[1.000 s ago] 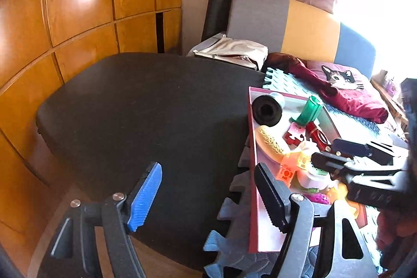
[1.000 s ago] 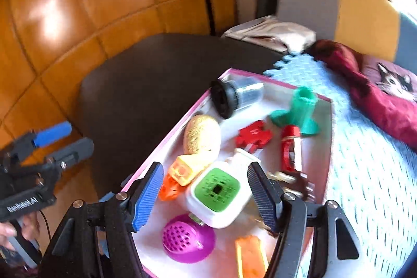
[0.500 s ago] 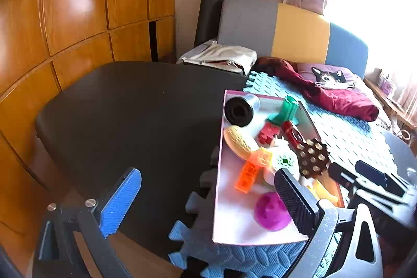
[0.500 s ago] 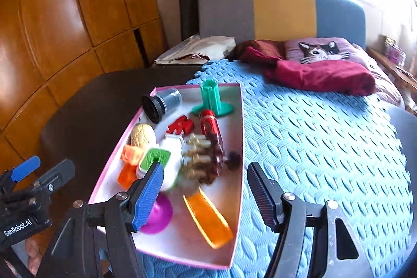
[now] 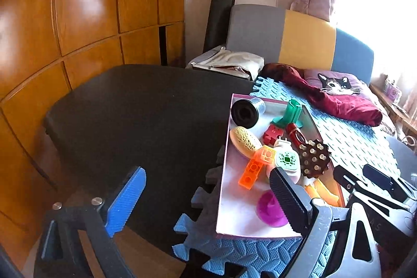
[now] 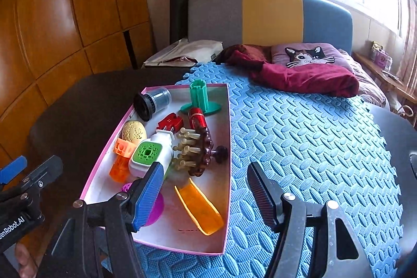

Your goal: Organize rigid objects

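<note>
A pink-rimmed tray (image 6: 229, 147) of toys lay on the blue foam mat (image 6: 312, 134). Since a second earlier, the right hand-held gripper (image 6: 206, 194) had shifted off the white plug-in (image 6: 153, 153), half open, empty. The left hand-held gripper (image 5: 208, 189), jaws just widened then eased slightly, held nothing.

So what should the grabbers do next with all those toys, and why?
Probably bring the right gripper down over the brown spiky massager and close on it. Its jaws stand open and empty just above the pink box, and the massager lies on top of the pile near the box's right wall, easy to reach. The blue mat beside it is bare.
</note>
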`<state>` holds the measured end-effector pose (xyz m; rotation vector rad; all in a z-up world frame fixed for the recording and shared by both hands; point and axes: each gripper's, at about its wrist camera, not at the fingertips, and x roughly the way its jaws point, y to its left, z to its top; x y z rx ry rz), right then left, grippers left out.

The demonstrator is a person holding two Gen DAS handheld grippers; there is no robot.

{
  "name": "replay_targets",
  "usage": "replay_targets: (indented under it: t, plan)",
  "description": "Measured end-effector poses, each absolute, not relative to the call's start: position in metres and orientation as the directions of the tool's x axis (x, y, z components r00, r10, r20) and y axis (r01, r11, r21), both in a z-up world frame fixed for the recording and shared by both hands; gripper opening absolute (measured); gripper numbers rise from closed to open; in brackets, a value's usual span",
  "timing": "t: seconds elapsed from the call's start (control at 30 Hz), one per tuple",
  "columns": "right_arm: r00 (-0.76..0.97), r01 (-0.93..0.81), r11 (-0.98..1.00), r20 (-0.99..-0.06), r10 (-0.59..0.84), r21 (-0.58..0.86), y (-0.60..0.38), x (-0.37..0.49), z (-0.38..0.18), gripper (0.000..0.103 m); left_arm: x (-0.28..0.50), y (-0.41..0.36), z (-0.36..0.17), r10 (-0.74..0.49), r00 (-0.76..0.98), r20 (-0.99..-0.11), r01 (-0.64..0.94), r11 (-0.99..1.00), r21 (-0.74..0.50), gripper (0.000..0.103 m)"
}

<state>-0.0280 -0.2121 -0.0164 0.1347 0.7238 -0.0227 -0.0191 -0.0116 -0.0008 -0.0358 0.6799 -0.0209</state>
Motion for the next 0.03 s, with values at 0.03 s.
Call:
replay_targets:
  t: [0.03]
  plan:
    - [0.750,0.066,0.991,-0.661,0.029,0.118,-0.2119,-0.0283,-0.0165,0.068,-0.0183,-0.0127,-0.0013,-0.038,0.772,-0.635,0.015,0.999,-0.041,0.099]
